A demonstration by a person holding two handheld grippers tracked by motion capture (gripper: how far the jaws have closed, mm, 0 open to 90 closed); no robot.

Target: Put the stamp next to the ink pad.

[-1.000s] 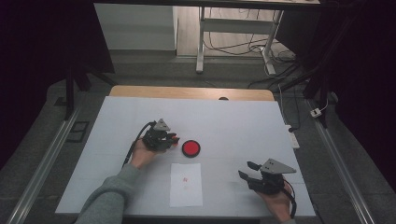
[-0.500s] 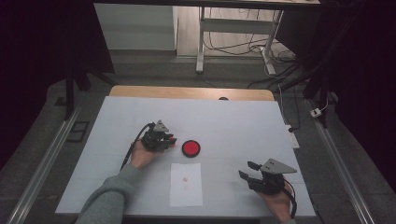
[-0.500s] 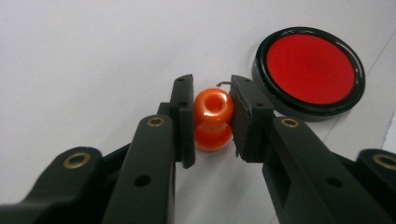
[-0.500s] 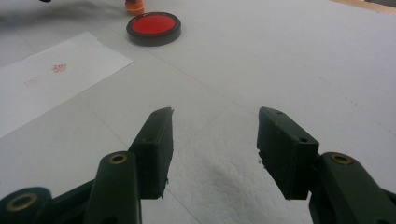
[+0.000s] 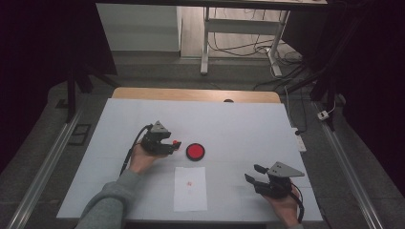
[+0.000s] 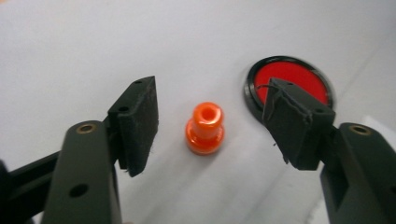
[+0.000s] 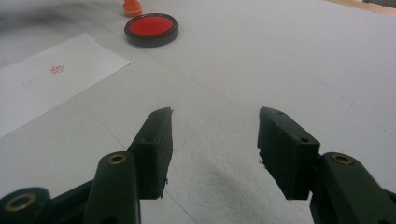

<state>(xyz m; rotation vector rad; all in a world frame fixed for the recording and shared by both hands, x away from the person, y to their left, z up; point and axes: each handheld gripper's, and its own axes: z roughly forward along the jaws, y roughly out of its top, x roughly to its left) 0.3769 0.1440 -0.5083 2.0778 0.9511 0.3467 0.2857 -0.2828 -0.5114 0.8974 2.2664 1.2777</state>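
left gripper [image 6: 208, 121]: jaws wide, holding nothing | orange stamp [image 6: 205, 128]: upright between its jaws, red ink pad [image 6: 290, 84] just beyond | likely light, hard, smooth; take the narrow neck | right gripper [image 7: 212, 140]: wide, empty

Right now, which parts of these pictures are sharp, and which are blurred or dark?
High view: the white table is evenly lit, its surroundings nearly black. Left gripper view: the orange stamp between the open left tool is fairly sharp, the near arms softer. Right gripper view: the right tool is sharp; the red ink pad is softer, and the paper blurs toward the top left corner.
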